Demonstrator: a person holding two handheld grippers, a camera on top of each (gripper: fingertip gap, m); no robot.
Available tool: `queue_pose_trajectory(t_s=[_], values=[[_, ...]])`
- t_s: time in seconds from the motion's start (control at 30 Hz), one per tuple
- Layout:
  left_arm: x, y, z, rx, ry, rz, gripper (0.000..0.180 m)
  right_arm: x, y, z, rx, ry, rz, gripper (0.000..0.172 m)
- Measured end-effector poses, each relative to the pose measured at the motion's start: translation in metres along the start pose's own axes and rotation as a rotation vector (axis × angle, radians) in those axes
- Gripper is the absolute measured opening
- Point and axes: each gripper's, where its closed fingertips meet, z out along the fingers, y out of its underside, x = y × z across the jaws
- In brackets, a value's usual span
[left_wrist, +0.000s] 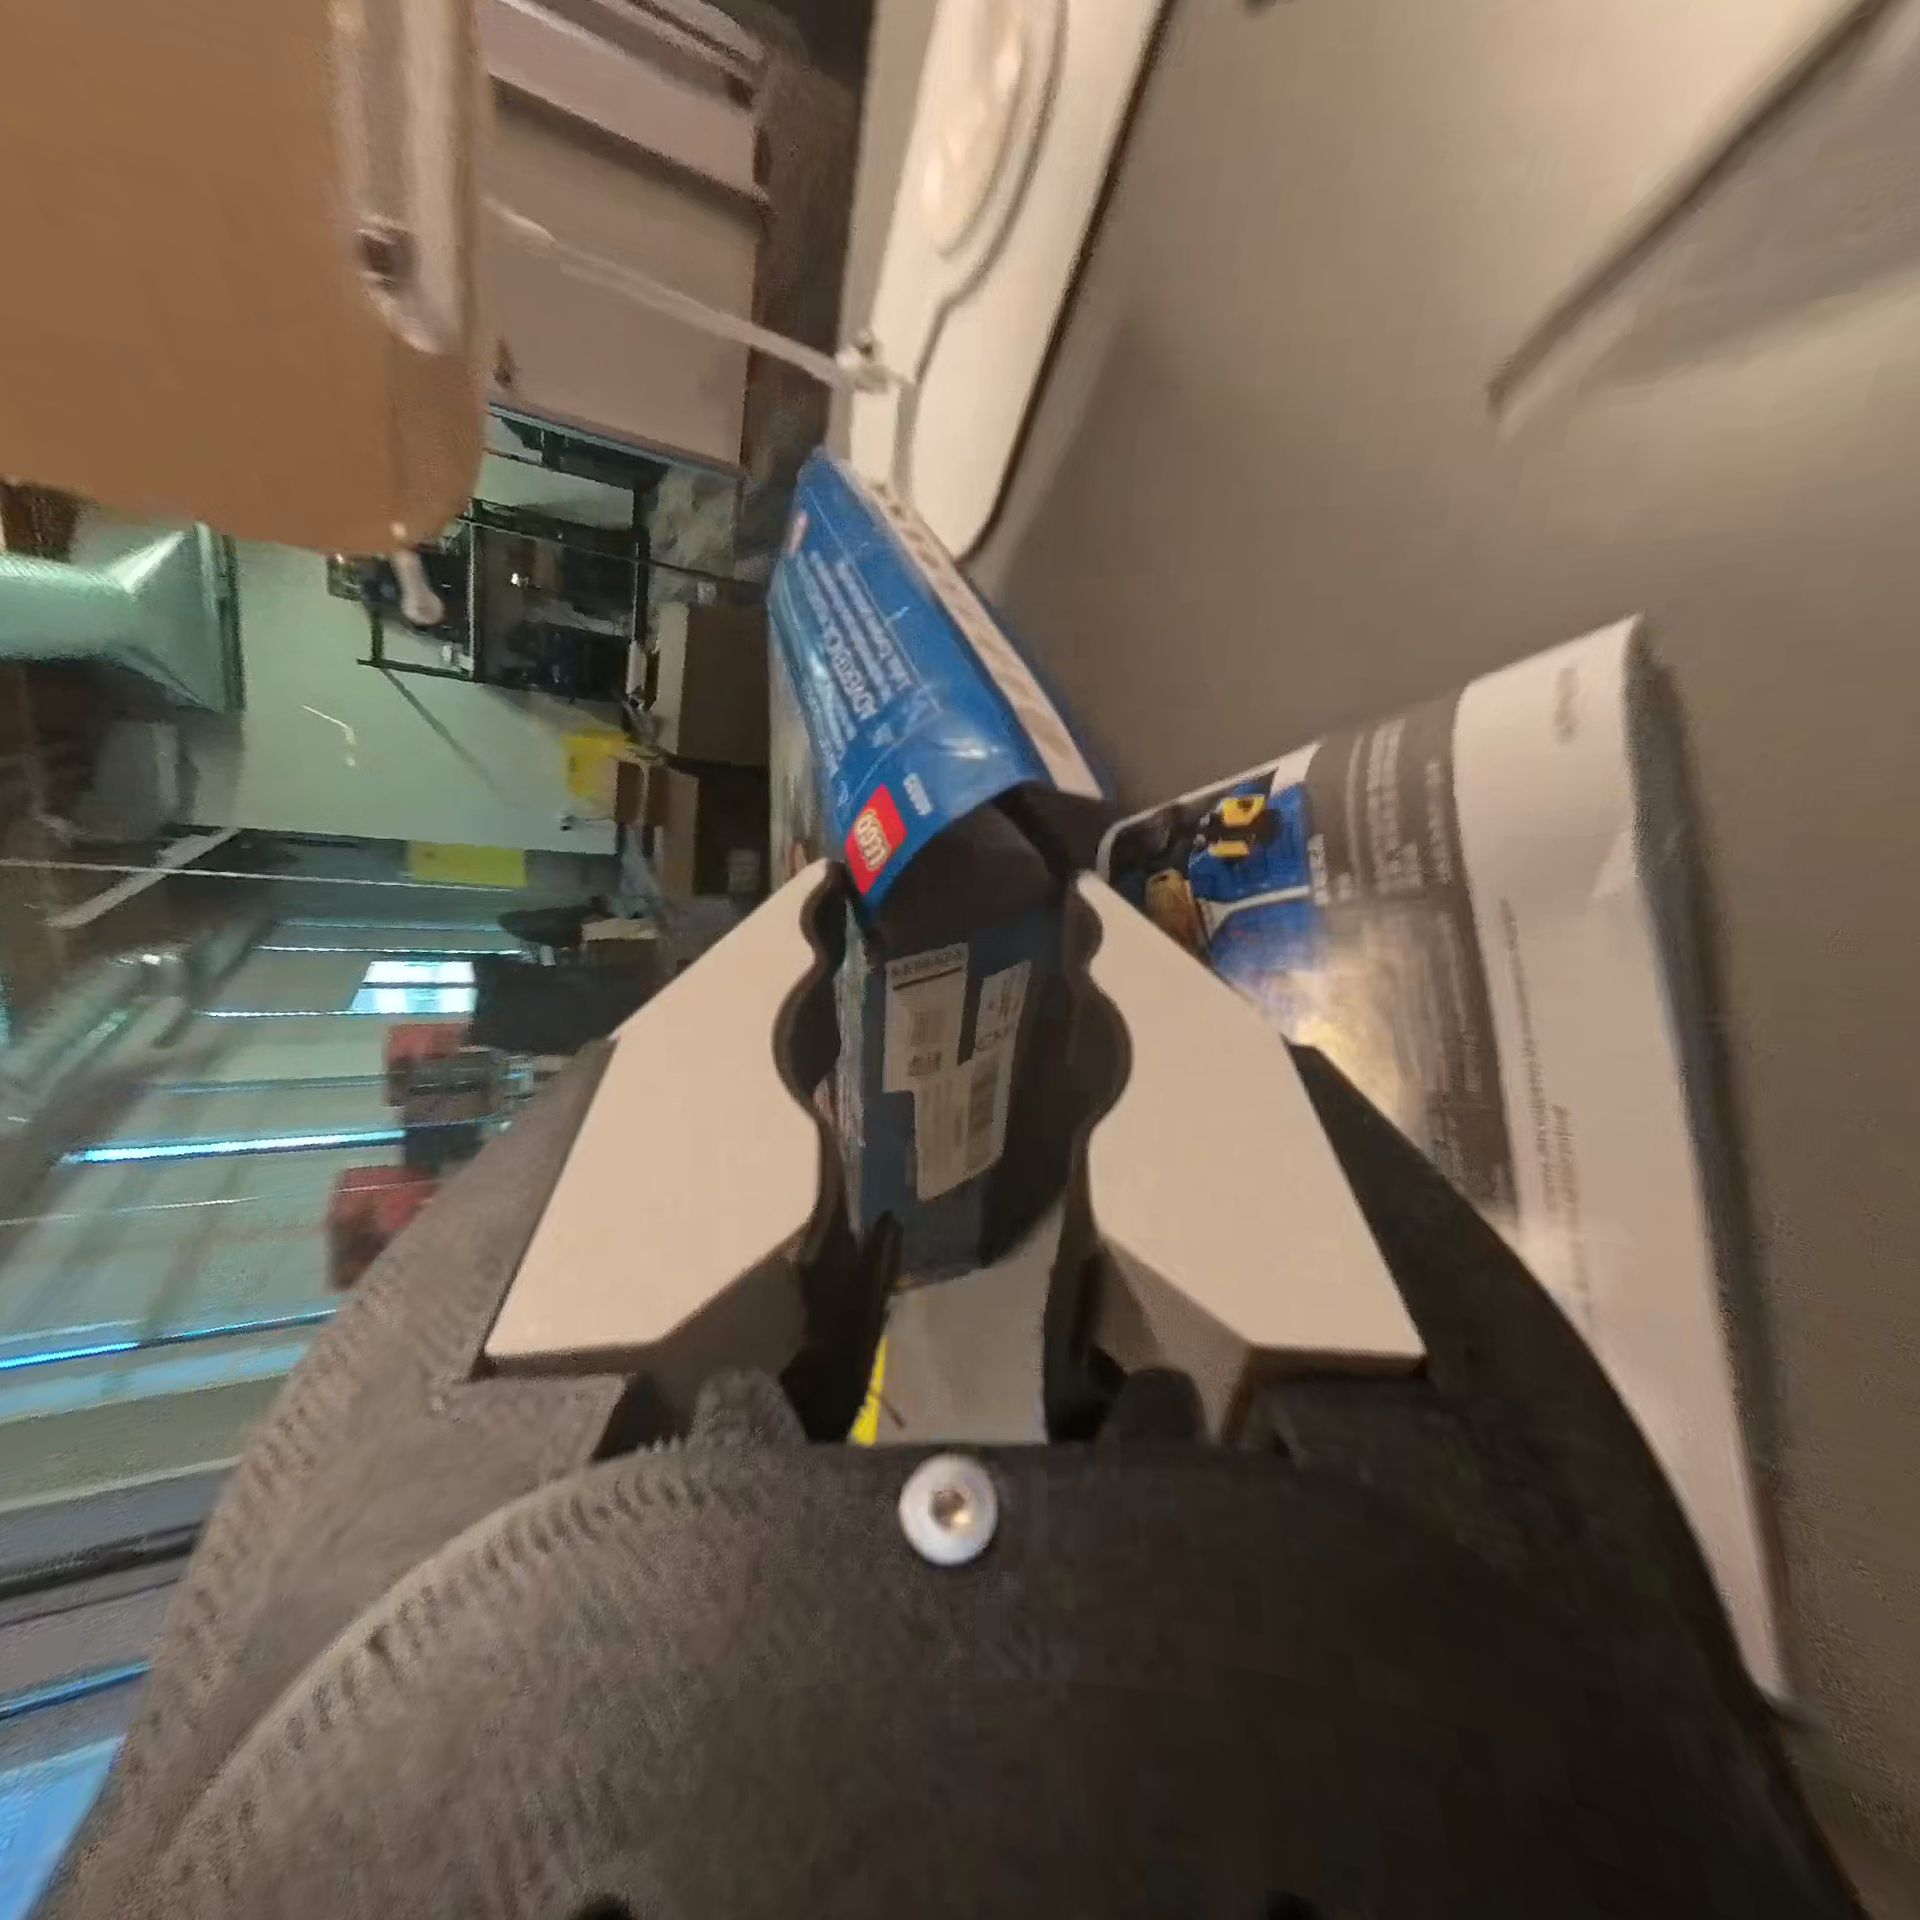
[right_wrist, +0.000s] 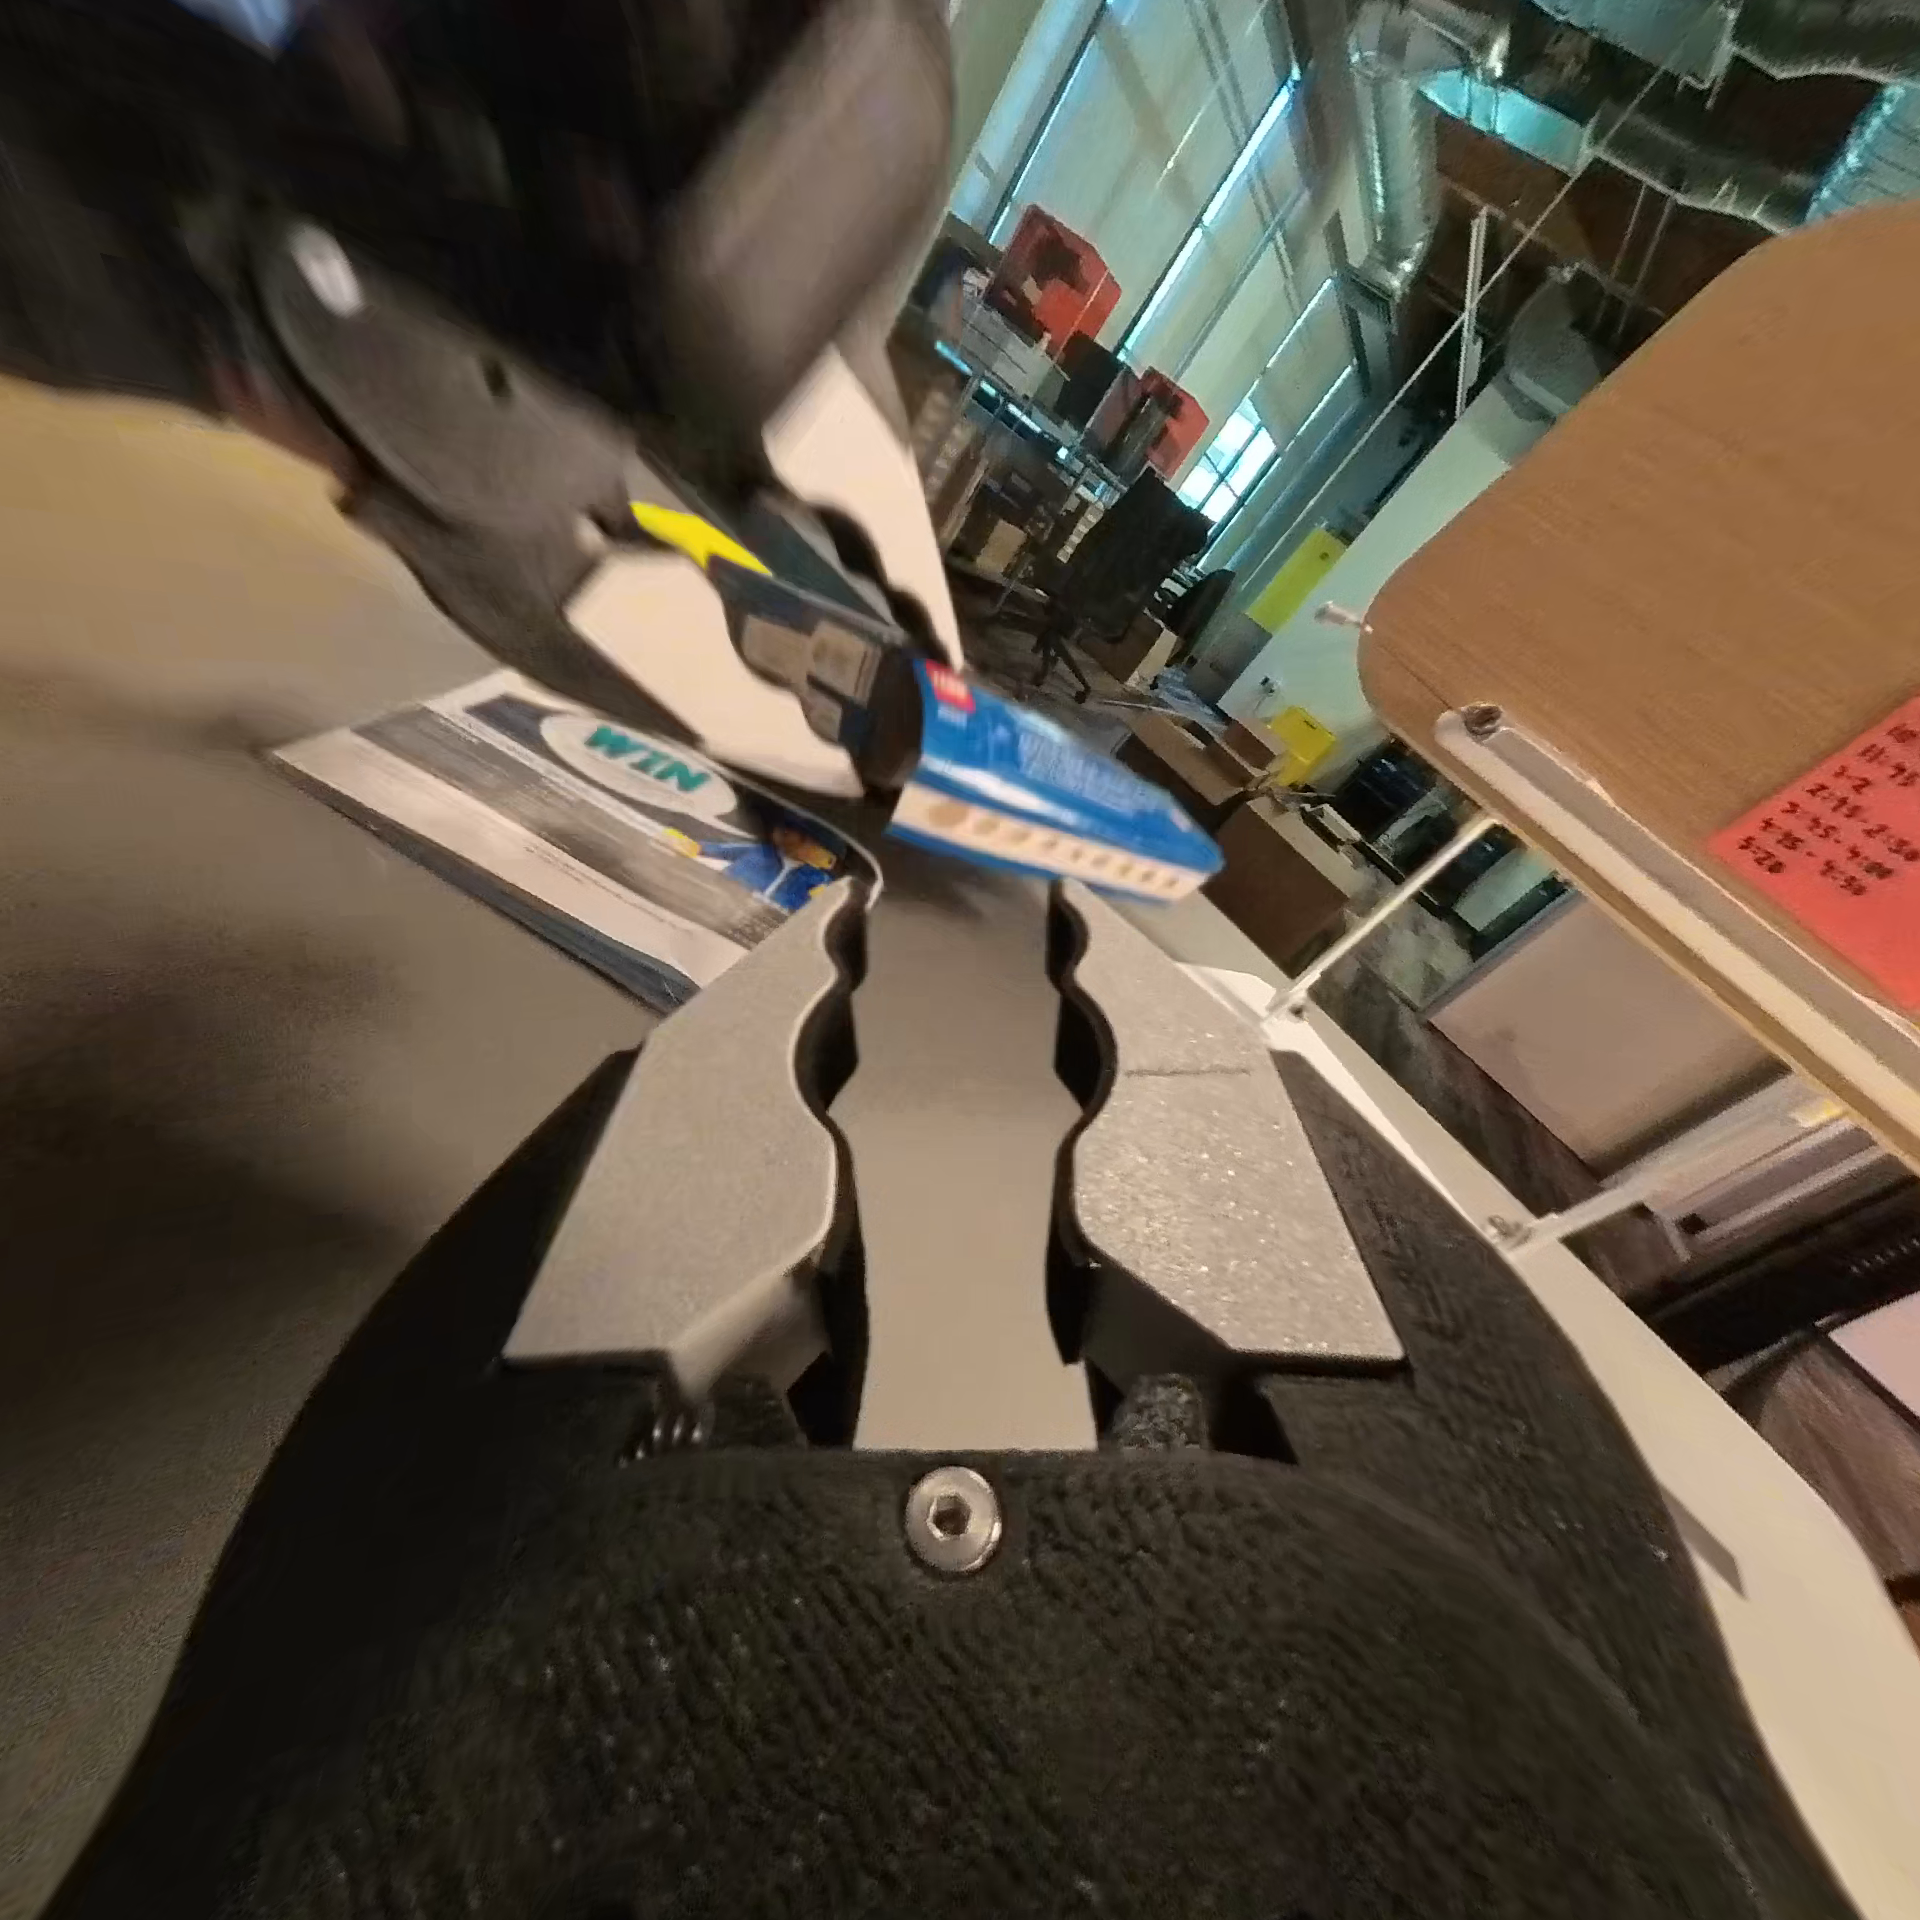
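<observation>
In the left wrist view, the left gripper (left_wrist: 951, 883) is clamped on one end of a blue toy box (left_wrist: 904, 665): its pale fingers (left_wrist: 727, 1049) close on the box's narrow end from either side, and the box's long axis runs straight on from the fingertips, away from the camera, toward a white panel (left_wrist: 966, 156) beyond. The box hangs clear of the grey table (left_wrist: 1351, 364). Just beside the right finger lies a printed booklet (left_wrist: 1455, 883), flat on that table. A wooden board (left_wrist: 208, 260) fills the upper left corner. In the right wrist view, the right gripper (right_wrist: 956, 894) stands with its fingers (right_wrist: 727, 1091) apart and nothing between them but bare grey table (right_wrist: 966, 1143). The same box (right_wrist: 1049, 810) sits ahead of and a little above these fingertips, its free end pointing right and away, its other end caught in the left gripper (right_wrist: 842, 665), which comes in from the upper left. The booklet (right_wrist: 540, 800) lies to the left, close to the left fingertip. The left gripper is thus on the box; the right one is near it, not touching.
</observation>
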Motion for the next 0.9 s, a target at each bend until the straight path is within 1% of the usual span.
queue_pose_trajectory(t_s=[0.07,0.13,0.27,0.33,0.4,0.43,0.47,0.5,0.6,0.67,0.73,0.77,0.9], values=[[-0.007,-0.007,-0.017,0.061,0.004,-0.099,0.039,0.002,0.005,0.008,-0.015,-0.003,-0.044,0.044],[-0.010,-0.010,-0.033,0.115,0.036,-0.160,0.039,0.007,0.005,0.016,0.000,0.020,-0.136,0.050],[-0.001,-0.016,-0.067,0.198,0.126,-0.171,0.039,0.010,-0.007,0.031,0.066,0.083,-0.351,0.055],[0.004,-0.015,-0.080,0.210,0.166,-0.138,0.039,0.007,-0.014,0.034,0.098,0.105,-0.429,0.050],[0.008,-0.007,-0.090,0.180,0.192,-0.097,0.039,0.004,-0.021,0.033,0.126,0.123,-0.477,0.040],[0.010,-0.002,-0.093,0.170,0.197,-0.080,0.039,0.002,-0.025,0.030,0.148,0.130,-0.495,0.029],[0.011,0.001,-0.096,0.166,0.198,-0.073,0.039,0.000,-0.028,0.027,0.171,0.130,-0.510,0.014],[0.012,0.004,-0.099,0.171,0.197,-0.074,0.039,-0.002,-0.031,0.025,0.187,0.129,-0.519,0.006],[0.011,-0.001,-0.107,0.237,0.153,-0.077,0.041,-0.002,-0.033,0.024,0.189,0.133,-0.503,0.003],[0.012,-0.013,-0.114,0.309,0.104,-0.077,0.052,-0.001,-0.034,0.024,0.186,0.140,-0.500,0.001],[0.013,-0.022,-0.118,0.343,0.049,-0.067,0.064,-0.004,-0.036,0.023,0.193,0.126,-0.489,0.000],[0.015,-0.025,-0.117,0.337,0.022,-0.043,0.067,-0.006,-0.037,0.022,0.198,0.121,-0.490,0.000],[0.019,-0.024,-0.108,0.223,-0.072,0.070,0.058,-0.013,-0.043,0.020,0.211,0.108,-0.503,0.000]])
